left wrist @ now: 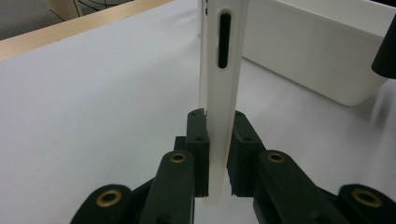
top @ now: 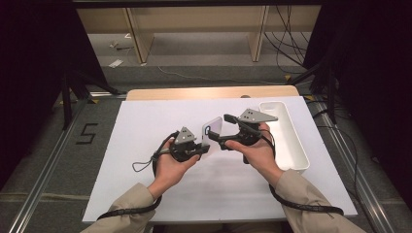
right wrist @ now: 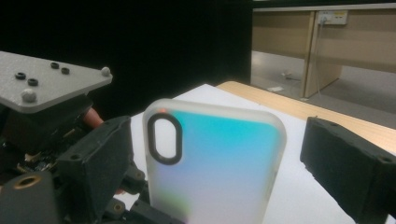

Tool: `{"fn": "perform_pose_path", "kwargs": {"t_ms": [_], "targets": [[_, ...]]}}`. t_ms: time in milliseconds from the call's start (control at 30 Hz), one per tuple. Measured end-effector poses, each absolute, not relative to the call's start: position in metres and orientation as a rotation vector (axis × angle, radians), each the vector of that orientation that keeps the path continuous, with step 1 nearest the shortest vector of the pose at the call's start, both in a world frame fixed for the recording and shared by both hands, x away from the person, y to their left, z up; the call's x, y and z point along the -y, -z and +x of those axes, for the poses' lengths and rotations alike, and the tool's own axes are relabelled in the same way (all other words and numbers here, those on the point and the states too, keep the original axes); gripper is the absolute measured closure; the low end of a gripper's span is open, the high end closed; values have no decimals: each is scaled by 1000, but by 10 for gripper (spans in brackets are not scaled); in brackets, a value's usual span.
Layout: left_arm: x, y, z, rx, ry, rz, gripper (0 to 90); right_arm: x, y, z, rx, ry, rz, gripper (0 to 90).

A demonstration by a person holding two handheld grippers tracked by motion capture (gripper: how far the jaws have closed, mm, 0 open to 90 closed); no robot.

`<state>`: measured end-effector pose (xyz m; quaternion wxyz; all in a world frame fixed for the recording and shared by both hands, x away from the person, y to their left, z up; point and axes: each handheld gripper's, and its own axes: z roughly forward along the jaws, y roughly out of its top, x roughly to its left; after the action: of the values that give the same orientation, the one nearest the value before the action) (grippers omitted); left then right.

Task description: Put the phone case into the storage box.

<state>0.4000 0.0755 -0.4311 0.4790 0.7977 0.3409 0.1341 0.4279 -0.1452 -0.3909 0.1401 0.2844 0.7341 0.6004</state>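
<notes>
A person stands at the table with a gripper in each hand, both lifted over the middle of the white sheet (top: 145,145) that covers the tabletop. The left gripper (left wrist: 217,149) has its two black jaws clamped on the bottom end of a frosted phone case (left wrist: 222,84), which stands upright out of the jaws, its thin edge with a long dark slot facing along them. From above, the phone case (top: 213,132) sits in the air between the two hands, held up off the sheet, a little right of the sheet's centre.

The right gripper (top: 228,130) faces the case from the right. Its jaws stand wide apart, one on either side of the case's upper end, and neither pad presses on it. In the right gripper view the phone case (right wrist: 212,163) shows its broad back, translucent with a teal-to-pink sheen and a black-ringed oval camera opening near the top left corner; there is a clear gap between the case and the jaw at its right.

A white rectangular tray (top: 291,141) lies along the sheet's right edge, just beside the right hand (top: 257,153). The bare wooden table edge (top: 170,93) shows beyond the sheet's far edge.
</notes>
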Motion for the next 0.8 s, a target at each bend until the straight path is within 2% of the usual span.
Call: {"fn": "perform_pose_path", "kwargs": {"t_ms": [467,800], "targets": [[-66,431,398,-821,-323,1945,805,136,398,426,-2099,-1690,865,78],[-64,431,397,-817,-317,1948,805,135,400,426,-2072,-1683,883,139]]}}
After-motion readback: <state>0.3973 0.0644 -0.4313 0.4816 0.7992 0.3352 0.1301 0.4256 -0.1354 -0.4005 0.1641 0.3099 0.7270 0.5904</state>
